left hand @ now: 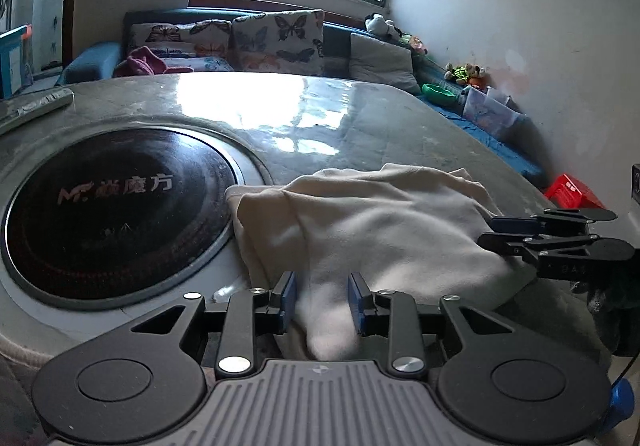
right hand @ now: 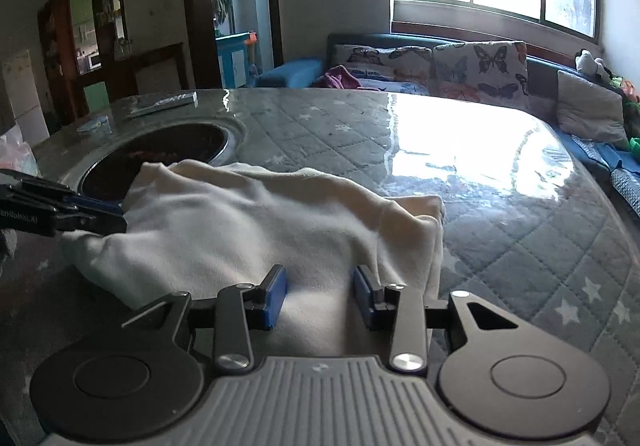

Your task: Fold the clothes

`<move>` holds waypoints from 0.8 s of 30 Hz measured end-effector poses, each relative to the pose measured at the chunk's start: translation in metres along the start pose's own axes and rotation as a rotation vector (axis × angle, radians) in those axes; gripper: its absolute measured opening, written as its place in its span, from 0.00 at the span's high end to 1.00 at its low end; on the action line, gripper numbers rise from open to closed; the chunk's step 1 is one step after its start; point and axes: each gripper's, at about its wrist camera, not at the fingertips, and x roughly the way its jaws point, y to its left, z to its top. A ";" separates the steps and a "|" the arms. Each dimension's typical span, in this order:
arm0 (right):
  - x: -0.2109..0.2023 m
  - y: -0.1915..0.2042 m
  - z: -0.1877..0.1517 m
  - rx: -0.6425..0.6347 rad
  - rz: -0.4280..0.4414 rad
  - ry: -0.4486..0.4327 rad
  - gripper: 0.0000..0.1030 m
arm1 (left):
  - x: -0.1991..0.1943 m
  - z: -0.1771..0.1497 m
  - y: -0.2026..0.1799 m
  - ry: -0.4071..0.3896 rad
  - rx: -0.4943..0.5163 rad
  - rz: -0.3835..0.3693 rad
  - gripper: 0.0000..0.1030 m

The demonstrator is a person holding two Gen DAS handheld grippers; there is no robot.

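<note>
A cream-white garment (left hand: 372,222) lies bunched and partly folded on the grey quilted table (left hand: 384,126); it also shows in the right wrist view (right hand: 248,230). My left gripper (left hand: 322,300) is open, its blue pads either side of the garment's near edge. My right gripper (right hand: 320,296) is open, with the cloth lying between its pads. The right gripper also shows in the left wrist view (left hand: 492,232) at the garment's right edge. The left gripper shows in the right wrist view (right hand: 114,220) at the garment's left edge.
A round black hotplate (left hand: 120,202) is set into the table left of the garment; it also shows in the right wrist view (right hand: 168,150). A flat box (right hand: 164,102) lies at the table's far left. A sofa with butterfly cushions (left hand: 276,42) stands behind. A red crate (left hand: 572,192) sits on the floor at right.
</note>
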 end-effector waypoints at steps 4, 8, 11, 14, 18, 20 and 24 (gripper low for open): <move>-0.011 0.000 -0.007 0.002 -0.010 0.006 0.65 | 0.001 -0.002 -0.003 0.011 0.001 -0.037 0.70; -0.027 0.000 -0.019 0.022 -0.029 0.012 0.65 | -0.002 -0.008 -0.008 0.027 0.000 -0.090 0.69; -0.045 0.001 -0.028 0.028 -0.040 0.023 0.65 | -0.006 -0.007 -0.015 0.043 0.032 -0.114 0.69; -0.056 -0.003 -0.026 0.052 -0.027 0.033 0.65 | -0.011 0.005 -0.019 0.012 0.065 -0.110 0.69; -0.057 -0.009 -0.008 0.058 -0.040 0.004 0.65 | -0.008 0.028 -0.027 -0.039 0.102 -0.124 0.70; -0.048 -0.013 0.004 0.057 -0.045 -0.003 0.65 | 0.005 0.036 -0.031 -0.029 0.112 -0.138 0.70; -0.021 -0.019 0.023 0.030 -0.045 0.012 0.65 | 0.040 0.045 -0.031 0.031 0.123 -0.113 0.74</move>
